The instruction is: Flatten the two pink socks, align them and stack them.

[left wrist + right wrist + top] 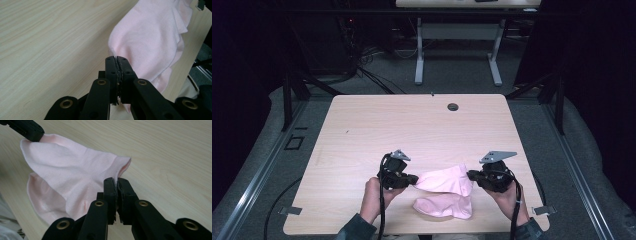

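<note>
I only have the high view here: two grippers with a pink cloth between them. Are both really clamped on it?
Observer: Yes. In the left gripper view, the left gripper has its jaws pressed together on an edge of the pink cloth.
Operator: And the right one?
Observer: The right gripper is shut on the opposite edge, with a thin sliver of fabric showing between its pads.
Operator: Is the whole cloth off the table?
Observer: I cannot tell; in the right gripper view a lower fold hangs down toward the table, and contact is unclear.
</note>
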### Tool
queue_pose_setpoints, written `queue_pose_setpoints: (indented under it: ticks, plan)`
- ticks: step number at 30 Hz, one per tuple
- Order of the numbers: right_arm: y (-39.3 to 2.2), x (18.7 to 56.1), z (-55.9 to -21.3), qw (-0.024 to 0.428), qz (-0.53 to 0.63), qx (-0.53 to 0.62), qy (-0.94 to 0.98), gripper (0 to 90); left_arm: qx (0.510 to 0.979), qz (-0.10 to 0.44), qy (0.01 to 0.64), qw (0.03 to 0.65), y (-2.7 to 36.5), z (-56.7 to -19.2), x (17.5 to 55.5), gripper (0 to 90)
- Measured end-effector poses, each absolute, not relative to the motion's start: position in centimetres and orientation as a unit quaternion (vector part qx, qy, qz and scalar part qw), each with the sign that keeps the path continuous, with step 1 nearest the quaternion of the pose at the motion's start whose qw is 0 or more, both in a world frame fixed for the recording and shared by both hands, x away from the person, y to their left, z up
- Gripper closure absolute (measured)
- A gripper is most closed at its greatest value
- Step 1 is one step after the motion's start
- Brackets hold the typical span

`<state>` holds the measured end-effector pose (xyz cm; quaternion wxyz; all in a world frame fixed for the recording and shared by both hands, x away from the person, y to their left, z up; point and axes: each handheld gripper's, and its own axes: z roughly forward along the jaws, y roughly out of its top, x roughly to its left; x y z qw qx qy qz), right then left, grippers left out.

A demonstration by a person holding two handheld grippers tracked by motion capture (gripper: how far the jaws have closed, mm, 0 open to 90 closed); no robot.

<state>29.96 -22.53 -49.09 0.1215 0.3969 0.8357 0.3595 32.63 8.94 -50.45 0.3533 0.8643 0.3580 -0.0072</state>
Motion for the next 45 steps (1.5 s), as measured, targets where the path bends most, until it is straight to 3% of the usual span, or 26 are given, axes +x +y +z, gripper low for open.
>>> queue_pose_setpoints:
  ticks: [8,19,24,29,33,41,45]
  plan:
    - [-22.9,27.4,-49.1,0.107,0.35,0.4,0.84,85.7,0.864,-0.039,0.35,0.36,9.2,-51.0,30.8,88.0]
    - [-21.9,26.5,-53.1,0.082,0.32,0.41,0.85,85.0,0.875,-0.059,0.356,0.322,8.9,-54.2,29.6,87.0]
    - [-21.7,26.7,-54.1,0.09,0.307,0.412,0.853,82.6,0.882,-0.047,0.353,0.31,8.5,-54.7,29.5,73.2]
    - [-21.9,26.3,-54.4,0.094,0.31,0.414,0.85,73.0,0.888,-0.024,0.347,0.302,7.9,-54.7,29.2,69.9]
    - [-21.7,26.3,-55.0,0.103,0.295,0.412,0.856,71.0,0.889,-0.006,0.353,0.292,7.8,-55.3,29.3,67.8]
    - [-21.9,26.3,-55.2,0.102,0.314,0.409,0.851,62.3,0.871,0.047,0.377,0.312,9.1,-54.6,29.1,34.4]
    - [-22.3,26.2,-54.3,0.113,0.336,0.412,0.839,47.8,0.866,0.061,0.383,0.316,10.0,-54.0,29.2,23.9]
